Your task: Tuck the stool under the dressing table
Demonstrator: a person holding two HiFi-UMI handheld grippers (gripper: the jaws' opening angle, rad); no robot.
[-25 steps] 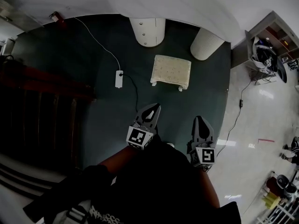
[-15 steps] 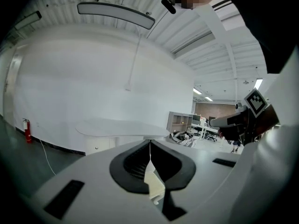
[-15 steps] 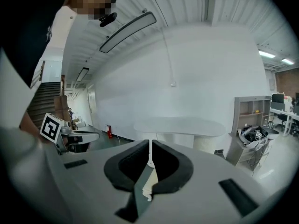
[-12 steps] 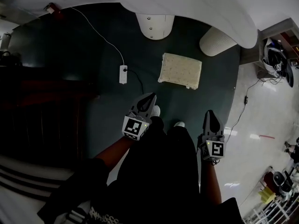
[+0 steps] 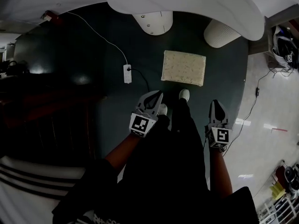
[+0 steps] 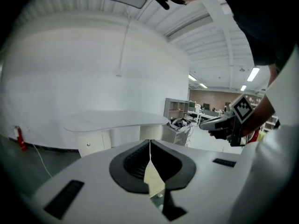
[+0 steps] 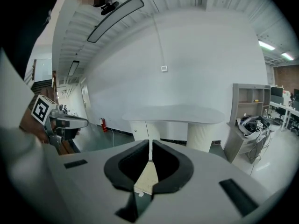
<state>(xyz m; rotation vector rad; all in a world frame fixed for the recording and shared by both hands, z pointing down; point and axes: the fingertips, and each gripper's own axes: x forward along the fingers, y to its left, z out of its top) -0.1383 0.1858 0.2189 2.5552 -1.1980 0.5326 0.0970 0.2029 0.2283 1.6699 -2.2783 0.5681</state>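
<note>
Cream rectangular padded stool (image 5: 183, 67) stands on the dark green floor (image 5: 93, 55), at 6 o'clock of the white curved-top dressing table (image 5: 196, 3), not under it, just short of its two white pedestals (image 5: 152, 22). White power strip (image 5: 126, 73) at 9 o'clock of stool. Left gripper (image 5: 158, 96) at 7 o'clock and right gripper (image 5: 216, 104) at 5 o'clock, both apart from stool. Jaws of each pressed together, nothing between.
</note>
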